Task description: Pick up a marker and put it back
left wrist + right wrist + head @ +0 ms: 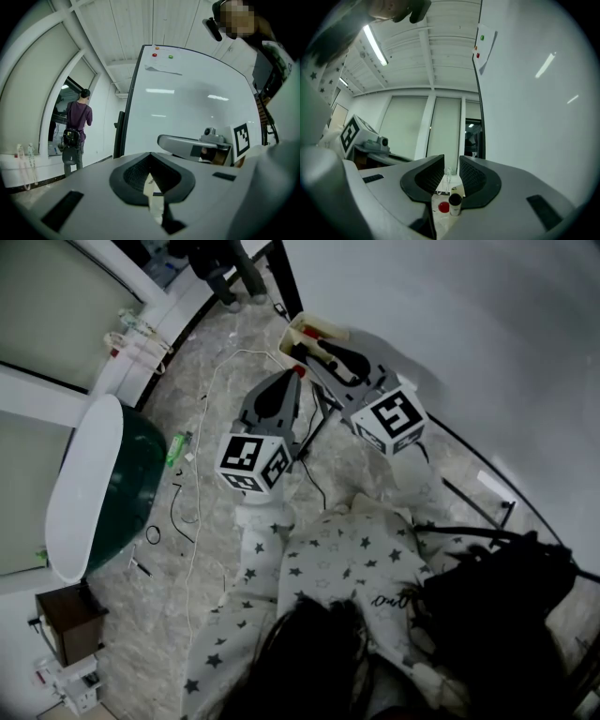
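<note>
The right tongs [451, 164] stand half open and empty, their gap lined up above a black-capped marker [455, 201] (a red marker [442, 206] sits beside it), likely to grasp it. The left tongs [150, 158] wait alongside, closed and empty.

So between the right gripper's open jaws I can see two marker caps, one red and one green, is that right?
Not quite: the second cap is black, not green. The right gripper view shows a red cap and a black cap side by side, low between the open jaws of the right gripper.
</note>
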{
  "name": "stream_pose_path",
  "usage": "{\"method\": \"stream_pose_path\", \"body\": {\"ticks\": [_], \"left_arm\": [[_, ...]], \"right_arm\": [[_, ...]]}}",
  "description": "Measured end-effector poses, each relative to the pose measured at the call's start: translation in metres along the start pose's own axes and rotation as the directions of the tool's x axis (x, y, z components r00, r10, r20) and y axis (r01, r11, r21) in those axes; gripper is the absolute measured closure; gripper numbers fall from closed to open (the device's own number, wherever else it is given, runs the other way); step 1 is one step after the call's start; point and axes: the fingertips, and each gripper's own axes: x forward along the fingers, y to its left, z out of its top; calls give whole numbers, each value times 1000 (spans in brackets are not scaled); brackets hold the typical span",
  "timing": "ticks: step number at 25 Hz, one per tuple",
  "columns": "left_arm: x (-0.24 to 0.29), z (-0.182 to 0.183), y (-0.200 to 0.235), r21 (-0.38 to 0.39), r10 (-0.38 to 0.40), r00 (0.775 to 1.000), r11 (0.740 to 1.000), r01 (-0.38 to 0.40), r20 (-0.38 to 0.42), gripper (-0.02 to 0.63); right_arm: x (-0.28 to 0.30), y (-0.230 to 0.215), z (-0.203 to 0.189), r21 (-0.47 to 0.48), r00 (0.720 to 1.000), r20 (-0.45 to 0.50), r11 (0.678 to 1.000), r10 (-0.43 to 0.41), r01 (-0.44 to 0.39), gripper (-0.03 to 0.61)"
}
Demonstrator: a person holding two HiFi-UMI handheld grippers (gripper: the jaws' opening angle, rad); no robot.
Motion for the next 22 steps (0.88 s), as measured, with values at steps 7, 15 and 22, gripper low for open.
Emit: {"method": "stream_pose_path", "body": {"ticks": [7,15,22], "left_arm": [[-1,35,-17,17,-53,998,998,52,45,614],[0,57,-42,39,-138,987,990,135,79,614],[-4,54,-50,39,-147,987,989,145,71,614]], "right_arm": [[-13,11,40,16,998,4,998,69,-69,495],[-24,9,54,50,999,4,998,43,-43,572],[-33,11,54,76,999,5,996,40,-40,572]]}}
